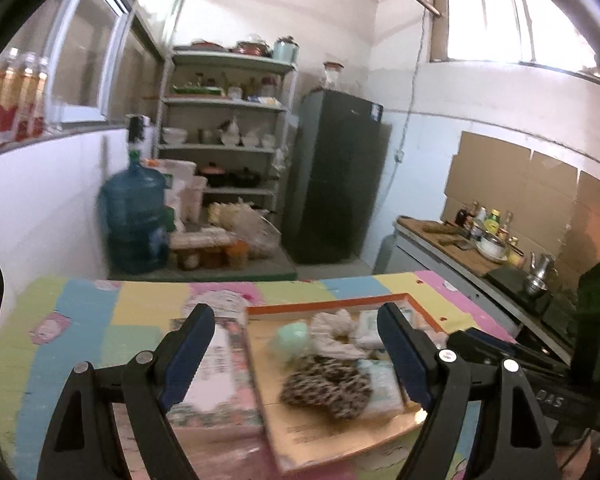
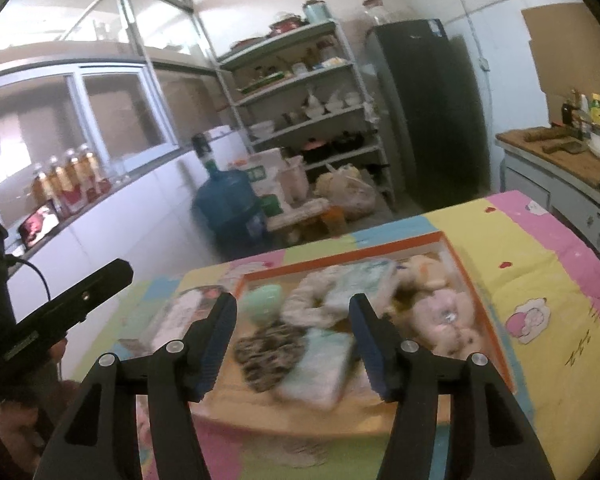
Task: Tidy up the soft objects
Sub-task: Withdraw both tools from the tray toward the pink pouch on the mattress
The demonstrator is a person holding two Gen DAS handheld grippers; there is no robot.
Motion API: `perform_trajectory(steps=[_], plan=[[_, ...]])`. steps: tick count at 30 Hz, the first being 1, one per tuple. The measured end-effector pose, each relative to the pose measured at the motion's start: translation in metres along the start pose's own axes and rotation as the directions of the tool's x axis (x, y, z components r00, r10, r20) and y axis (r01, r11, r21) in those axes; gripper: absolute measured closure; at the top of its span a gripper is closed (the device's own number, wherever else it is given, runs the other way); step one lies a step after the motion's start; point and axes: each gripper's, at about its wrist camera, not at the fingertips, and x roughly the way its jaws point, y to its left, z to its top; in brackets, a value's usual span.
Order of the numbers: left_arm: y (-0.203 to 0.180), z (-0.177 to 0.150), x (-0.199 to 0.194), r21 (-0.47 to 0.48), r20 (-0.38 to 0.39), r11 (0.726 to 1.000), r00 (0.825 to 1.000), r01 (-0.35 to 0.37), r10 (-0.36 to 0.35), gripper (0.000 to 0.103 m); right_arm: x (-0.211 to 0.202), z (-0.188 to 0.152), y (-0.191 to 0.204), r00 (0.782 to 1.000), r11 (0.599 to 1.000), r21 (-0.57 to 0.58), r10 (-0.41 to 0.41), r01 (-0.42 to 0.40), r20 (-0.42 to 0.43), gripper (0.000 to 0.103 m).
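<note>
Looking along the left tongs [image 1: 296, 324], both dark fingers stood wide apart with nothing between them, hovering above the near end of an orange-rimmed tray [image 1: 340, 440]. The tray lay on a surface covered by a pastel patchwork mat [image 1: 72, 320]. Inside it sat the soft things, blurred: a leopard-print scrunchie [image 1: 326, 388] nearest, a cream scrunchie [image 1: 336, 334] behind it, a mint-green round piece [image 1: 292, 338] to their left, and a pale packet [image 1: 384, 388] touching the leopard one on the right. A flat pink patterned box [image 1: 216, 376] lay just beside the tray's left edge. The right tongs' black body [image 1: 540, 376] crossed the tray's far right side. Beyond the surface stood a blue water jug [image 1: 134, 216], a shelf rack of dishes [image 1: 224, 120], a dark fridge [image 1: 336, 176] and a counter with bottles [image 1: 460, 240].

From the right wrist, the right tongs [image 2: 292, 308] were likewise spread wide and empty, above the same tray [image 2: 340, 258]. The leopard-print scrunchie [image 2: 268, 350] and a mint packet [image 2: 320, 368] lay between the fingers' lines; the cream scrunchie [image 2: 304, 304] and the mint-green round piece [image 2: 264, 300] lay farther back. A pink plush toy [image 2: 444, 320] filled the tray's right part. The left tongs' body [image 2: 68, 304] reached in from the left, clear of the tray.
</note>
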Motion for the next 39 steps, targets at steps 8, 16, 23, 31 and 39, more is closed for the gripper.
perform_trajectory(steps=[8,16,23,31,39], plan=[[0.051,-0.011,-0.059,-0.023,0.067,0.994,0.992,-0.109,0.11,0.02,-0.017,-0.026,0.062,0.997,0.996,-0.054,0.077,-0.076,0.005,0.03],[0.1,-0.035,-0.1,-0.076,0.077,0.985,0.984,-0.154,0.16,0.02,-0.007,-0.073,0.114,0.982,0.979,-0.096,0.171,-0.179,-0.08,0.03],[0.122,-0.057,-0.128,-0.081,0.107,0.978,0.974,-0.194,0.202,0.02,0.048,-0.122,0.137,0.919,0.948,-0.116,0.249,-0.295,-0.304,0.03],[0.132,-0.078,-0.137,-0.074,0.097,0.976,0.973,-0.205,0.211,0.02,0.099,-0.139,0.142,0.873,0.947,-0.071,0.256,-0.312,-0.415,0.03],[0.152,-0.096,-0.134,-0.097,0.054,0.968,0.97,-0.233,0.239,0.02,0.072,-0.169,0.187,0.746,0.852,-0.032,0.44,-0.523,-0.501,0.03]])
